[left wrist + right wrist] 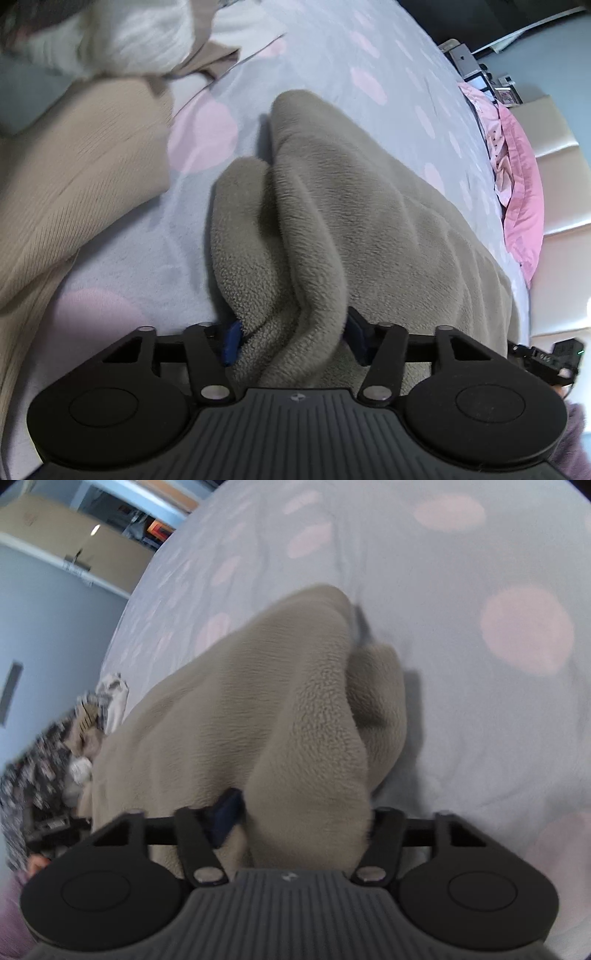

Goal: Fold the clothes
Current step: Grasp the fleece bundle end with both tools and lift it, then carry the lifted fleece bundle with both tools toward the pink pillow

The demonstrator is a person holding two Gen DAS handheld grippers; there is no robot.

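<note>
Jaws of the left gripper (291, 338) are closed on a bunched fold of the taupe fleece garment (332, 221); jaws of the right gripper (299, 819) are likewise clamped on a thick fold of the same garment (266, 709). The garment is seen lifted at both pinch points, with the rest draped forward and down onto the pale grey bedsheet with pink dots (332, 55). Its long axis is judged to run away from both grippers, toward the far edge of the sheet. Neither gripper appears nearer to the garment; both hold it at the near hem. A ribbed beige garment (74, 184) lies on the sheet to the left of the fleece, apart from it. The next fold is judged to require carrying the held edge forward over the resting part.
</note>
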